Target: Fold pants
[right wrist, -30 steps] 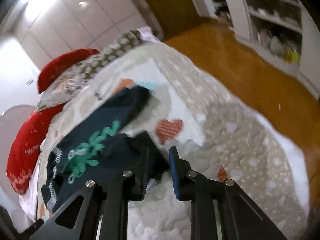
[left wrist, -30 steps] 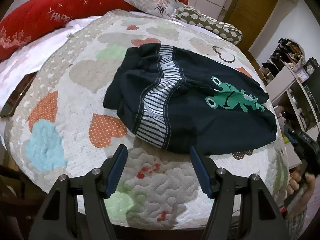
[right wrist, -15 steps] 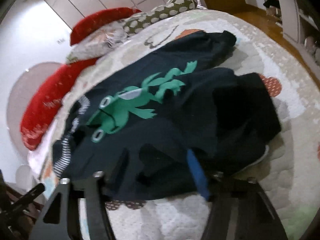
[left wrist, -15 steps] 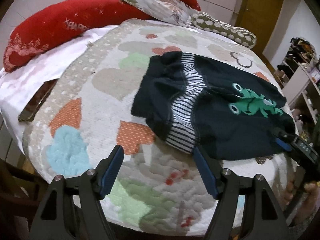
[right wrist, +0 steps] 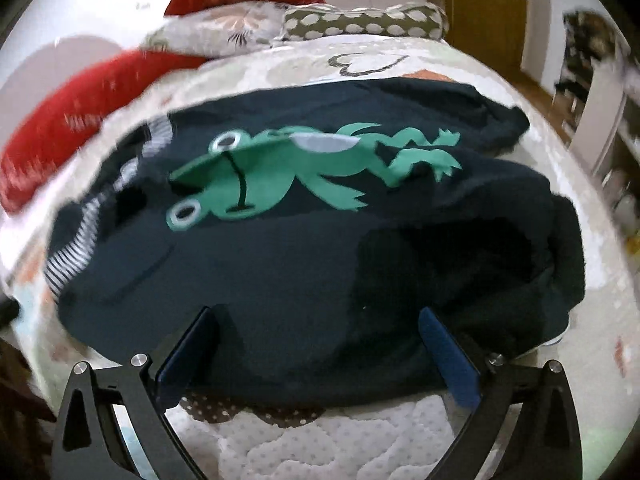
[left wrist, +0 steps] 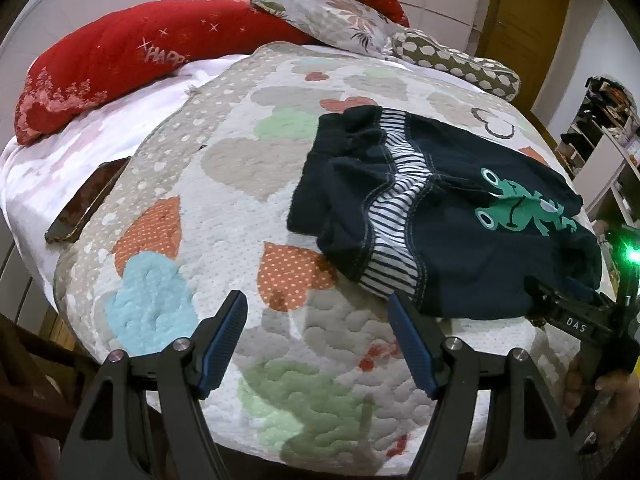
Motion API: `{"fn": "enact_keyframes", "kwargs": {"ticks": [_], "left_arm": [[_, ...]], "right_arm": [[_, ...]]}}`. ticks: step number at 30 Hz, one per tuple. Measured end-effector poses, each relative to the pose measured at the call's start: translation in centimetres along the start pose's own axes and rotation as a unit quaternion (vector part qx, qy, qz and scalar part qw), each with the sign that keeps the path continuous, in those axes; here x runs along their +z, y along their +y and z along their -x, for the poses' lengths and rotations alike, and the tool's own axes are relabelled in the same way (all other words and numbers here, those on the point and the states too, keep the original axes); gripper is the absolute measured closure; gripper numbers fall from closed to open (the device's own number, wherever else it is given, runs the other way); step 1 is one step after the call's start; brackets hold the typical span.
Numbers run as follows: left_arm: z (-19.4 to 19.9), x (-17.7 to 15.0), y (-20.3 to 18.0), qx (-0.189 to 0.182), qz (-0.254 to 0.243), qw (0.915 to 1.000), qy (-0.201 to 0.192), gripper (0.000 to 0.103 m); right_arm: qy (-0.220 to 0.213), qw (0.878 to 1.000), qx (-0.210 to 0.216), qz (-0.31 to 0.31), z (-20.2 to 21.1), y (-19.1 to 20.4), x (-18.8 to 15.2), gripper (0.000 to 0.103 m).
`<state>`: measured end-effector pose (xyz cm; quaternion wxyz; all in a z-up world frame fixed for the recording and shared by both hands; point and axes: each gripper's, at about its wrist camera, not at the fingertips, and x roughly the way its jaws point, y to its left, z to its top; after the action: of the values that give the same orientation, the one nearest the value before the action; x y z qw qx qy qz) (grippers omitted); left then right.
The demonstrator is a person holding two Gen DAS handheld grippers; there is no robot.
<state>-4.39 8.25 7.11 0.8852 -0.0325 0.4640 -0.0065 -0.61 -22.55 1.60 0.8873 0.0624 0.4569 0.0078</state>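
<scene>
The dark navy frog-print pants with a striped waistband [left wrist: 448,224] lay rumpled on the heart-patterned quilted bedspread [left wrist: 224,208]. My left gripper [left wrist: 316,328] hung released beside the waistband; my right gripper [right wrist: 316,332] gaped at the near hem, gripping nothing. I judged folding barely begun: next, pinch both edges and smooth flat.

My left black two-finger claw [left wrist: 316,320] shows blue ribbed pads [left wrist: 224,336] and silver screws; my right black claw [right wrist: 316,336] matches.
</scene>
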Motion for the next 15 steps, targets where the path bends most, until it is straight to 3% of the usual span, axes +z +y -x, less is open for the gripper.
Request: {"fn": "enact_keyframes", "kwargs": {"ticks": [5,15], "left_arm": [[0.2,-0.1,0.0,0.004,-0.002,1.0000,-0.001,0.031],[0.8,-0.2,-1.1,0.021,-0.023,0.9995,-0.005,0.030]], "right_arm": [[0.006,1.000,0.003,-0.004,0.0,-0.5,0.2,0.001],[-0.025,1.000,-0.009,0.014,0.9,0.2,-0.8,0.001]]}}
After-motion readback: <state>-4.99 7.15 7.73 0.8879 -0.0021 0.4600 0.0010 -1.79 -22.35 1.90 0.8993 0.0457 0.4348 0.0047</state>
